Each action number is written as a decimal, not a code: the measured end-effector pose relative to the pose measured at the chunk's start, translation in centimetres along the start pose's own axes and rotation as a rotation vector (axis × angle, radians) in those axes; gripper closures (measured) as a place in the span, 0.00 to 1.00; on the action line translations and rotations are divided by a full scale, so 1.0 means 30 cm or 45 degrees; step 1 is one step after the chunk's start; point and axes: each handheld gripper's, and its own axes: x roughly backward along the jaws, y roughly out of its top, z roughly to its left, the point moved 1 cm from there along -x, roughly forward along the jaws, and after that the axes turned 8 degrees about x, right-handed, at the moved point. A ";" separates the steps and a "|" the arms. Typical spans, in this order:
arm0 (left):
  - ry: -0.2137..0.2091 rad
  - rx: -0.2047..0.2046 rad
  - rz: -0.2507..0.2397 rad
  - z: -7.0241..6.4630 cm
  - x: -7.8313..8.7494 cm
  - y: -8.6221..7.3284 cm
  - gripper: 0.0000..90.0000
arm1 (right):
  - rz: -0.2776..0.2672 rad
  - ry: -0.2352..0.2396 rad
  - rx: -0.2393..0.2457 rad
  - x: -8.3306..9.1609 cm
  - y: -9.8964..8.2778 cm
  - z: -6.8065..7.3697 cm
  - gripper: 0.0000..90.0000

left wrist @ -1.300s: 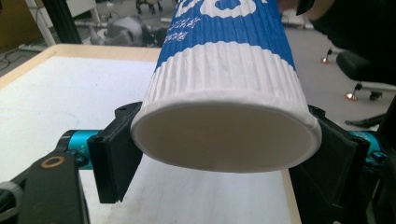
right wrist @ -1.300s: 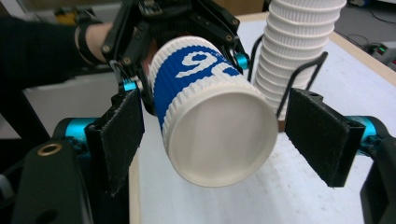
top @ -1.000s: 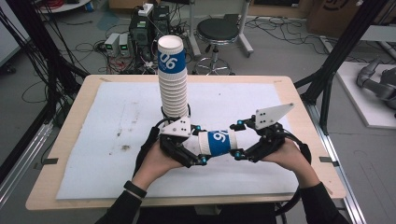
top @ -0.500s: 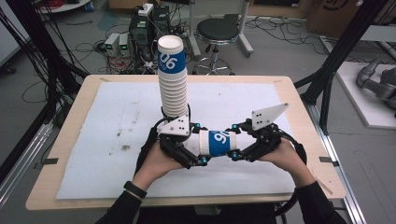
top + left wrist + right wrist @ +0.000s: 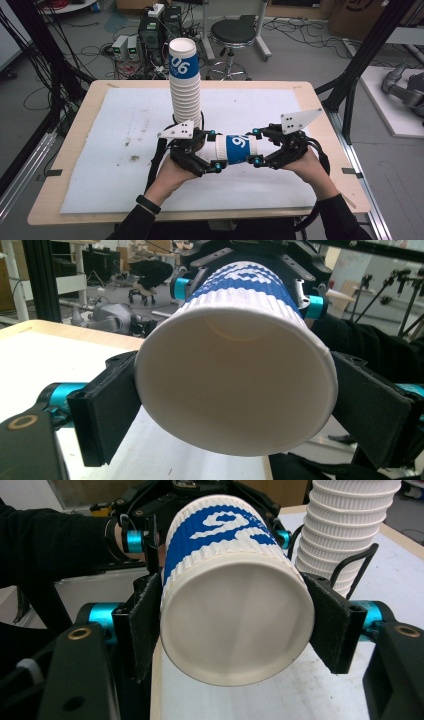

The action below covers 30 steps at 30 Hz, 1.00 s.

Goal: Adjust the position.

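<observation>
We hold one paper cup (image 5: 235,149) level above the surface (image 5: 125,150), just before the cup stack (image 5: 185,82). Right tool (image 5: 256,147) has just clamped its base; left tool (image 5: 215,150) has just opened around its rim.

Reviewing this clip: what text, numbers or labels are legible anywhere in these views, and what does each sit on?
"06": white figures on the blue band of the top cup of the cup stack, high view.
"06", seen sideways: blue band of the held cup, which lies level between the two tongs.
Held cup in the gripper views: white shapes on the blue band, cut off, not readable.
Cardboard box at the far right: dark mark, too blurred to read.
</observation>
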 end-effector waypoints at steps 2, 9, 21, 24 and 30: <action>-0.002 0.017 -0.005 0.006 -0.002 -0.004 0.12 | 0.000 -0.011 0.001 -0.001 -0.002 0.002 0.34; 0.008 0.007 -0.024 0.005 0.007 -0.002 0.12 | -0.016 -0.022 0.007 0.001 -0.004 0.005 0.34; -0.054 -0.007 -0.012 0.001 -0.012 -0.005 0.14 | -0.066 0.018 0.011 -0.007 -0.009 0.005 0.34; -0.048 -0.031 -0.006 -0.001 -0.001 0.005 0.20 | -0.063 0.033 0.005 -0.009 -0.013 0.005 0.34; 0.001 -0.085 0.096 -0.017 0.005 0.033 0.21 | 0.011 0.043 -0.002 -0.023 -0.017 0.008 0.33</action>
